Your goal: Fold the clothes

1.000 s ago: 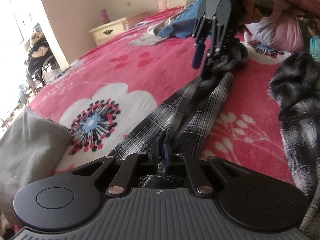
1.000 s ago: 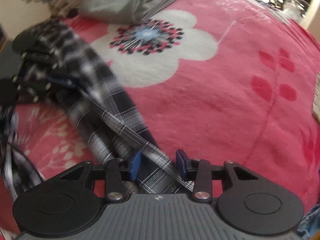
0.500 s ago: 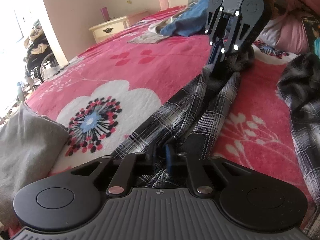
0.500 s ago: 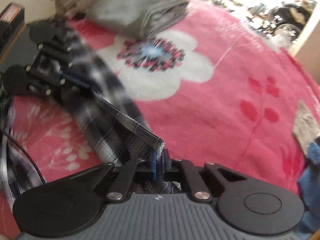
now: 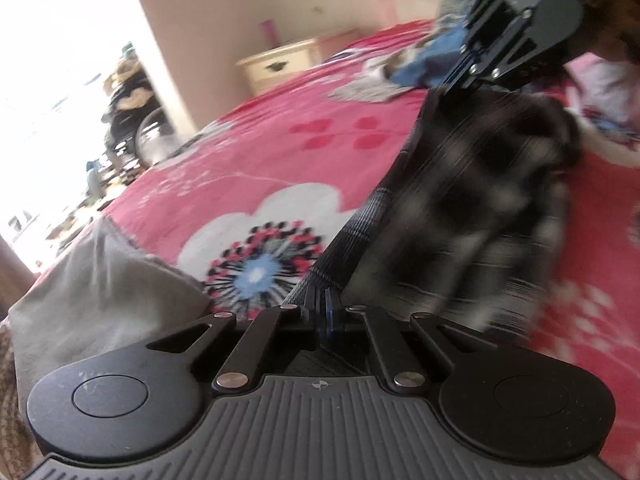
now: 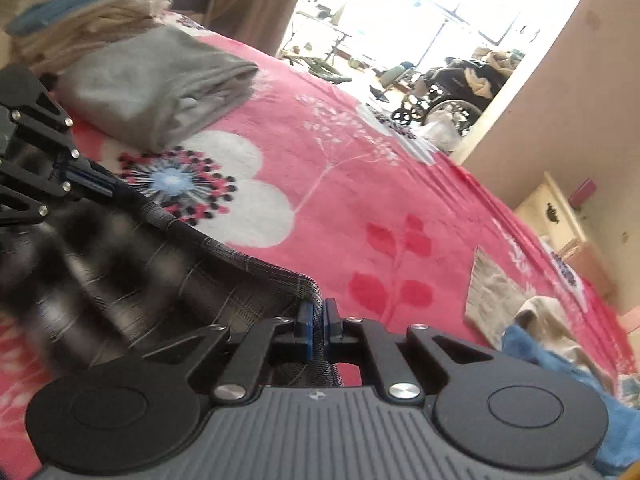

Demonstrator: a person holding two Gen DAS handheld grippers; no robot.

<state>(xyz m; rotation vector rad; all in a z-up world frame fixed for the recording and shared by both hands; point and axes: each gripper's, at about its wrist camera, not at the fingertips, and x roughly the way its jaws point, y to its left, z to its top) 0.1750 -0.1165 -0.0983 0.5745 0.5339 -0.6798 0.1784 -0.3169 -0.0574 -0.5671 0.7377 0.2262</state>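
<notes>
In the left wrist view, a folded grey garment [image 5: 100,280] lies at nine o'clock on the pink flowered blanket [image 5: 256,152], and at six o'clock the left gripper [image 5: 326,312] has its jaws clamped on the hem of the black-and-white plaid shirt [image 5: 472,208], which hangs blurred toward one o'clock, where the right gripper [image 5: 460,76] pinches the same edge. In the right wrist view, the left gripper [image 6: 100,184] sits at nine o'clock. The right gripper [image 6: 318,320], at six o'clock, has its jaws closed on the plaid shirt [image 6: 160,272], with a cream nightstand [image 6: 552,216] at three o'clock; no container shows.
</notes>
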